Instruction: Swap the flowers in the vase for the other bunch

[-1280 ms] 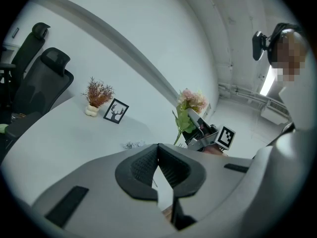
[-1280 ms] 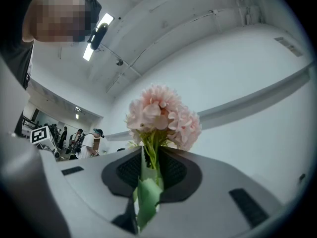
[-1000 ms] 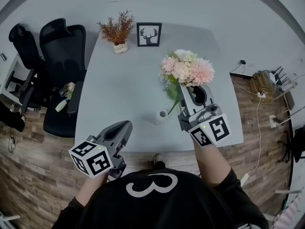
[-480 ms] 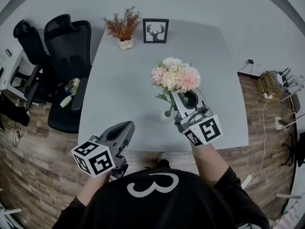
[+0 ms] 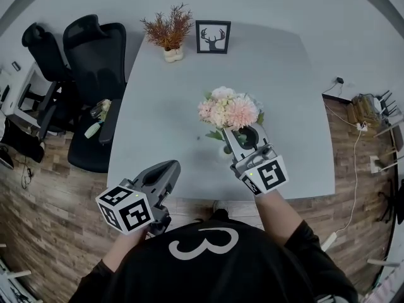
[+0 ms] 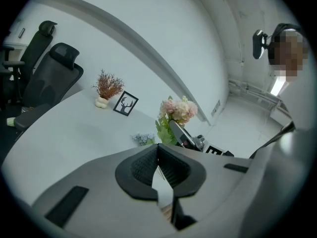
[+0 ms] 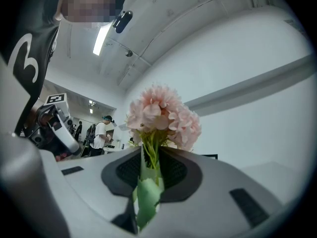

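Note:
My right gripper (image 5: 236,134) is shut on the green stems of a pink and cream bunch of flowers (image 5: 228,110). In the right gripper view the stems and a leaf are pinched between the pads, and the blooms (image 7: 163,115) rise just past my right gripper (image 7: 148,158). The bunch hangs low over the small white vase (image 5: 225,149), which its leaves mostly hide. My left gripper (image 5: 165,169) is shut with nothing in it at the table's near edge. The left gripper view shows the gripper (image 6: 158,158), with the bunch (image 6: 177,110) beyond it.
A dried reddish plant in a white pot (image 5: 169,33) and a framed deer picture (image 5: 213,36) stand at the far end of the grey table (image 5: 158,106). Two black office chairs (image 5: 95,74) stand to the left; one holds another bunch of flowers (image 5: 96,120).
My right gripper has carried the pink bunch down and to the left, over the vase. The left gripper has stayed where it was.

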